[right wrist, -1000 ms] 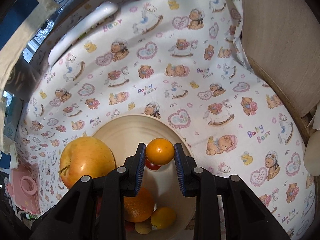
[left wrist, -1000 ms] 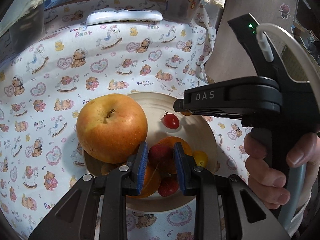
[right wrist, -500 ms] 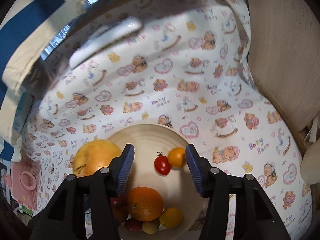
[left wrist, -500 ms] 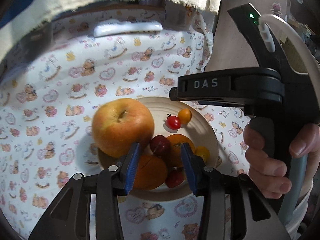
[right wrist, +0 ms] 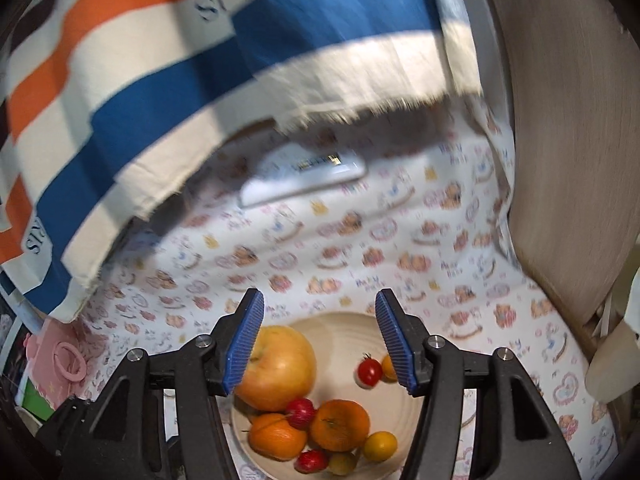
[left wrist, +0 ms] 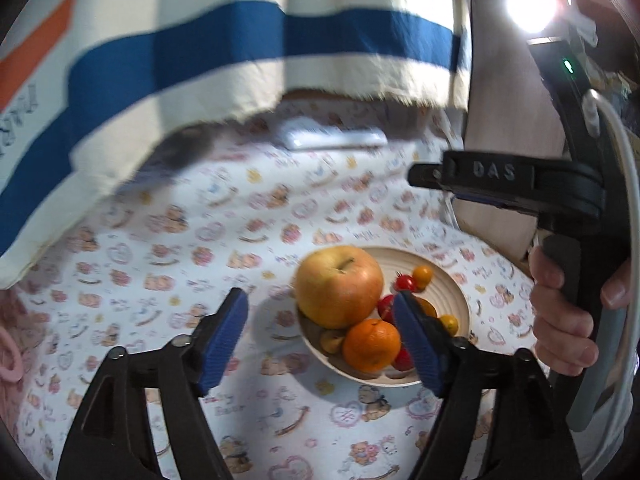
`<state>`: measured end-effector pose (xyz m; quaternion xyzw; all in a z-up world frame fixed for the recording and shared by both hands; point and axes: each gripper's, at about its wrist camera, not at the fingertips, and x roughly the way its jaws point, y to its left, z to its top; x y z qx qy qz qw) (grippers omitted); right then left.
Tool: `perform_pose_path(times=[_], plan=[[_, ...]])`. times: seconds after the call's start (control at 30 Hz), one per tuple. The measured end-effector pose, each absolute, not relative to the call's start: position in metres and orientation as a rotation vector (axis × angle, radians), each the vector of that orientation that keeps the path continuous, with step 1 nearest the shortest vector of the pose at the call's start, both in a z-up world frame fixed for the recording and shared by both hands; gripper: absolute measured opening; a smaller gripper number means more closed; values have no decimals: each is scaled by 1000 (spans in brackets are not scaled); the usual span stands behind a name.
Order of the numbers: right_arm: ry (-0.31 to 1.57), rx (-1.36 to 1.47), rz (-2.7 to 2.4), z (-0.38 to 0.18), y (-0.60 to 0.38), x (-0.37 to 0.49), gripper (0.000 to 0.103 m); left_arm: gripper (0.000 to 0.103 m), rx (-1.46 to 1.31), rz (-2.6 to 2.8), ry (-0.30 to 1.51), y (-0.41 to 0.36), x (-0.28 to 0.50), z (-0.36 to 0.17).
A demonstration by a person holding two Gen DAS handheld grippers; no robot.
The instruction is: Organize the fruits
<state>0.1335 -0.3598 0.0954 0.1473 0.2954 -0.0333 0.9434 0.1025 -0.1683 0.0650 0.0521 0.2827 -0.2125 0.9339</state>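
Left gripper [left wrist: 320, 334]: it is being held up over the cloth [left wrist: 248, 216]. Its jaws are being opened wide. Nothing is being gripped between the blue pads [left wrist: 224, 336].
Right gripper [right wrist: 320, 342]: it is being held above the bowl [right wrist: 344, 332]. Its jaws are being opened too, and nothing is being pinched.
Hand [left wrist: 564, 312]: the right gripper's handle is being squeezed by it, as seen from the left camera.
Bowl: it is being left on the cloth, near the chair [right wrist: 576, 160].
Fruits: all are being kept in the bowl.
Apple [left wrist: 338, 286]: it is being rested at the bowl's left edge, touching an orange [left wrist: 372, 345].
Second orange [right wrist: 340, 424]: it is being shown beside the first, a small red fruit [right wrist: 301, 408] between them.
Tomato [right wrist: 369, 372]: it is being seen with a tiny orange fruit [left wrist: 422, 275] touching it, at the far side.
Remote [right wrist: 304, 178]: it is being left at the far end of the cloth, well apart from the bowl.
Striped cloth [right wrist: 192, 80]: it is being hung over the far edge.
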Motion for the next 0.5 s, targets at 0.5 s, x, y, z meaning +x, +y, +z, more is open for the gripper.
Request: perform_pose_path(times=[0.5], plan=[[426,147,-28,92,-304,36,91,102,73,-286,315,-94,21,79]])
